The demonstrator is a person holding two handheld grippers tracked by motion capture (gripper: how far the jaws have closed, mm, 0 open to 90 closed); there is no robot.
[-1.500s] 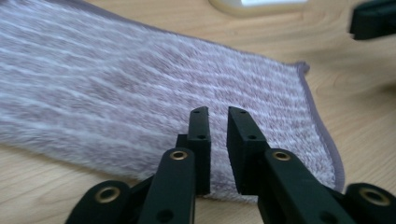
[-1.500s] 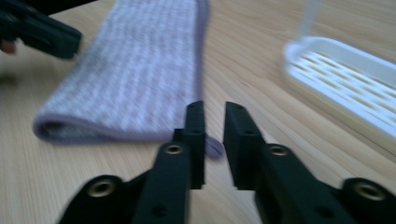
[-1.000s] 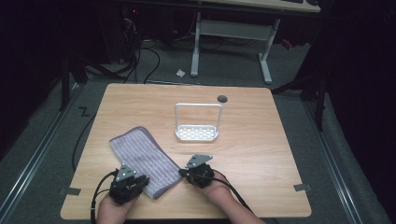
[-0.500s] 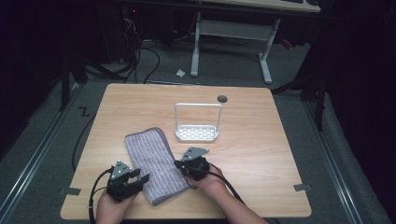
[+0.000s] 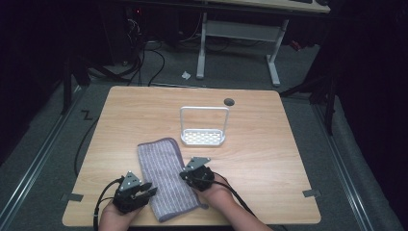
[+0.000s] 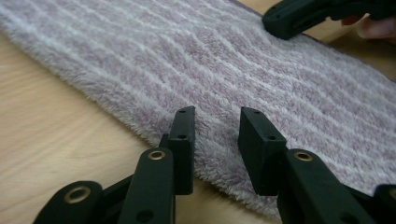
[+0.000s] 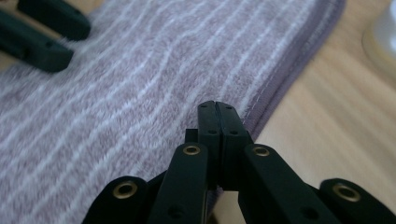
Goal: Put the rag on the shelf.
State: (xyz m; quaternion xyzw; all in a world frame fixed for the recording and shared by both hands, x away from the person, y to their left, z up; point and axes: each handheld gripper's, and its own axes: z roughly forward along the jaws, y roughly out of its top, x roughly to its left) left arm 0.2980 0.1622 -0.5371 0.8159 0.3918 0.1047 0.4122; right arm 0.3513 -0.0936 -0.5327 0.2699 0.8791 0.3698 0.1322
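Note:
A lilac striped towel (image 5: 162, 168) lies flat on the near part of the wooden table (image 5: 269, 144), its long side running away from me. My left gripper (image 5: 150, 189) stands open at the towel's near left edge, and in the left gripper view (image 6: 217, 116) its jaws straddle the fuzzy border of the towel (image 6: 233, 60). My right gripper (image 5: 185, 175) is shut at the towel's right edge. Its closed tips (image 7: 217, 106) rest on the towel (image 7: 140, 70) just inside the hem. I see no cloth between those jaws.
A small white wire rack (image 5: 204, 137) with a perforated base stands at mid-table beyond the towel, and its base edge (image 7: 383, 32) appears at the right gripper view's top right. A dark round hole (image 5: 229, 102) sits near the far edge. Bare wood lies to the right.
The towel has swung from a diagonal lie to nearly straight, its near end shifting right. The left gripper now stands open at its left edge. The right hand shifted slightly left.

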